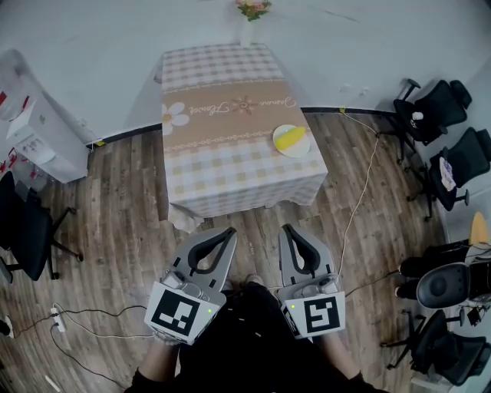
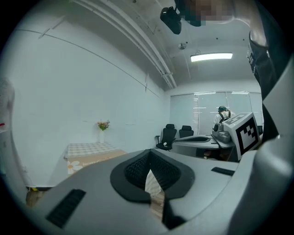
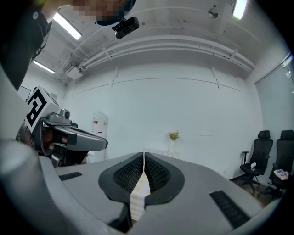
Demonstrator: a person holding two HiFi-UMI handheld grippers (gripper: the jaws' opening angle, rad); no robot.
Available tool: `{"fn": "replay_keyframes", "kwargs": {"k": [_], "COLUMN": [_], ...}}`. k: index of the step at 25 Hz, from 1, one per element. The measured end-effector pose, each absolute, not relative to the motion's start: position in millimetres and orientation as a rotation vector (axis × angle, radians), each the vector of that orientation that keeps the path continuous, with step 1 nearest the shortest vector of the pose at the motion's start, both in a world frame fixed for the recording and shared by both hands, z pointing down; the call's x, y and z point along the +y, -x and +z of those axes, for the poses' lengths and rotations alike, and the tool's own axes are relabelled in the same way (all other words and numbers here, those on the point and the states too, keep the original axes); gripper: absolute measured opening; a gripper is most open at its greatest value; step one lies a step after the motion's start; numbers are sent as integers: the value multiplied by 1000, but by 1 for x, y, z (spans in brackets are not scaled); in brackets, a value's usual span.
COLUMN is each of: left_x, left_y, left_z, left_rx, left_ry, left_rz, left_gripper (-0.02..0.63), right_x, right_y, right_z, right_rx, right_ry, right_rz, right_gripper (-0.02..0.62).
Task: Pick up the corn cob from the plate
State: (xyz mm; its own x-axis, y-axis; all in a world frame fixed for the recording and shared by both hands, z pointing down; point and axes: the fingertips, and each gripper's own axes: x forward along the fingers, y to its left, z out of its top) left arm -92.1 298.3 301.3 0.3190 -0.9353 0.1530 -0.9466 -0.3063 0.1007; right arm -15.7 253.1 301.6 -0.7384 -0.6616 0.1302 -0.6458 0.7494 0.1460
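Note:
A yellow corn cob lies on a white plate near the right edge of a table with a checked cloth, far ahead of me. My left gripper and right gripper are held side by side over the wooden floor, well short of the table. Both are shut with nothing between their jaws. In the left gripper view the table shows at the left, and the shut left gripper fills the foreground. The right gripper hides most of the table in the right gripper view.
A vase of flowers stands at the table's far edge by the wall. Black office chairs line the right side, another chair stands at the left. Cables run across the floor. A white cabinet stands at the left.

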Motion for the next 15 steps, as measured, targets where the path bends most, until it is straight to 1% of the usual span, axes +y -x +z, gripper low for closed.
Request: {"fn": "replay_keyframes", "kwargs": {"k": [10,15], "left_x": [310,310], "left_y": [97,98], "left_z": [299,302], "left_rx": [-1699,-1682], "left_ry": [-2452,-2464], "left_rz": [90,87], "left_gripper": [12,14], "right_x": [265,267], "right_y": [28,23], "right_z": [303,303], "right_rx": [-2755,-2744], "right_ry": [-1060,-1100], "right_rz": [-156,-167], "right_gripper": [43,43]}}
